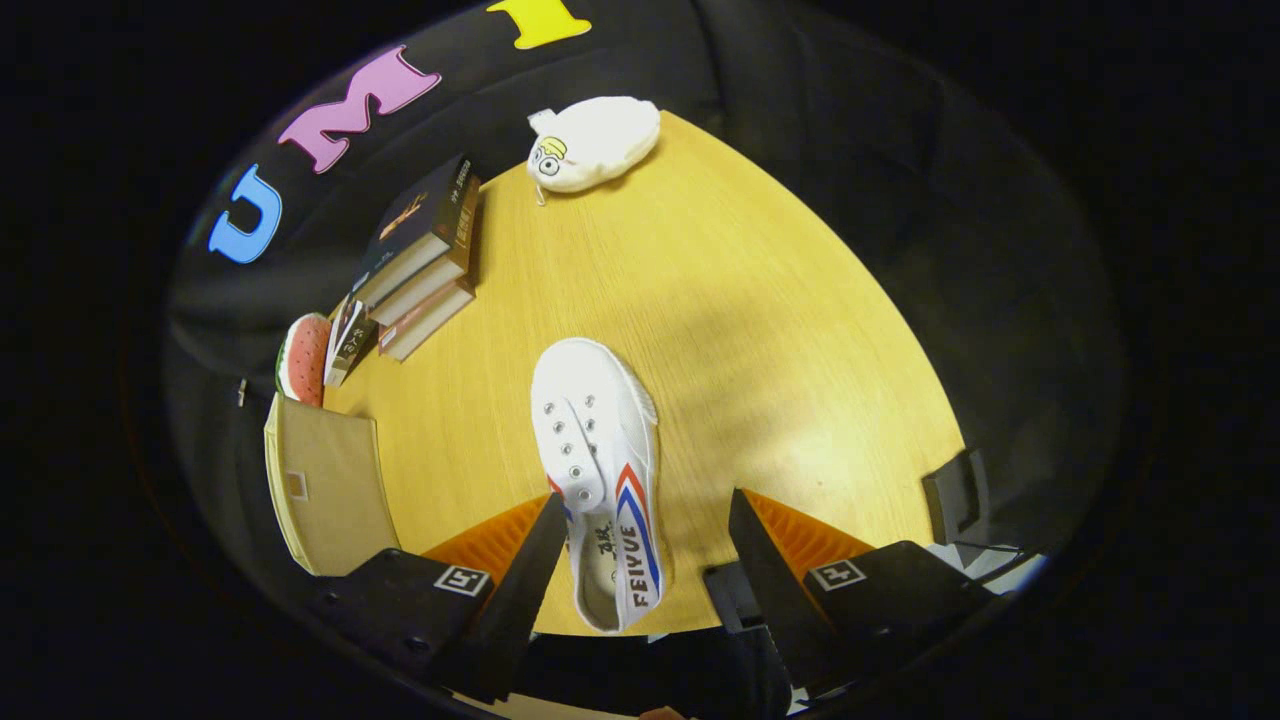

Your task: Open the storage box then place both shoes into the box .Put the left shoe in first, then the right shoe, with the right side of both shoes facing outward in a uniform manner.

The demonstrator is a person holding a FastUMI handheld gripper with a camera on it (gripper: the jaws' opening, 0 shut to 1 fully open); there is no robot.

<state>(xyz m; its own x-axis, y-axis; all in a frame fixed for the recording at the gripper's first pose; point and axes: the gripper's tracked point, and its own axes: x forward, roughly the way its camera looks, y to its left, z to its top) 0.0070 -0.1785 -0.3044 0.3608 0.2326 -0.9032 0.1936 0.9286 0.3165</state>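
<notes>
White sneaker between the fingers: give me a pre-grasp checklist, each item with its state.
1. Gripper open wide enough for the shoe: ok, a gap shows on one side.
2. White sneaker between the fingers: ok, heel end between them, toe beyond.
3. Fingers pressing the shoe: not ok, one finger may touch it, the other stands apart.
4. Shoe flat on the wooden table: ok.
5. Storage box open: cannot tell.
6. Left or right shoe: cannot tell.

"FEIVUE" on the side of the white shoe (600, 470), book (425, 225) spine lettering too small to read
</notes>
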